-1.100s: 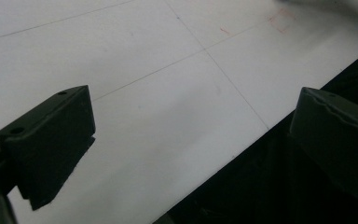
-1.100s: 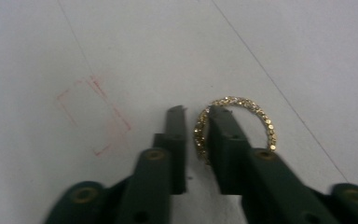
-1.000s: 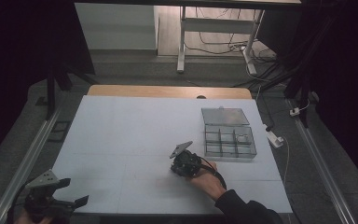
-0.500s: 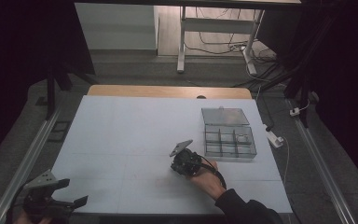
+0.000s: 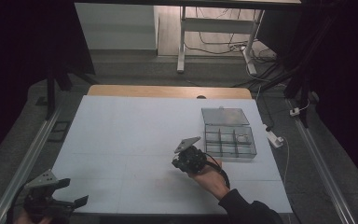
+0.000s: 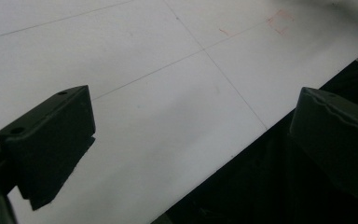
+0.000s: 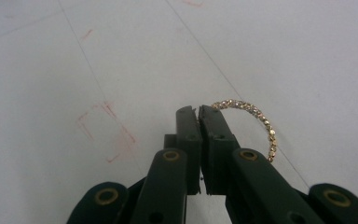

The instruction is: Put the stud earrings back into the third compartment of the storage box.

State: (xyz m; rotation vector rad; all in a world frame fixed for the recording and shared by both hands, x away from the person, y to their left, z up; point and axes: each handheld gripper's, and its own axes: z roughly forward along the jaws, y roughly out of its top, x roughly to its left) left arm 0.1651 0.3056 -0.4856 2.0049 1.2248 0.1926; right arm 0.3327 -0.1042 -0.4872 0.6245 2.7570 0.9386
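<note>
over mid-table, right gripper [image 7: 199, 109] pinched shut on bead ring [image 7: 254, 125], probably headed for box [image 5: 228, 140]; left gripper [image 6: 191, 140] idle at edge, jaws wide.

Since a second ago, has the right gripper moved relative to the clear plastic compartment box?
No. The right gripper keeps its spot just left of the clear plastic compartment box.

Gold beaded ring in my tongs

A thin ring of tiny gold-coloured metal beads [image 7: 254, 119] stands on edge above the white table sheet, pinched at its rim between my tongs' tips, its arc curving out toward three o'clock of them.
</note>
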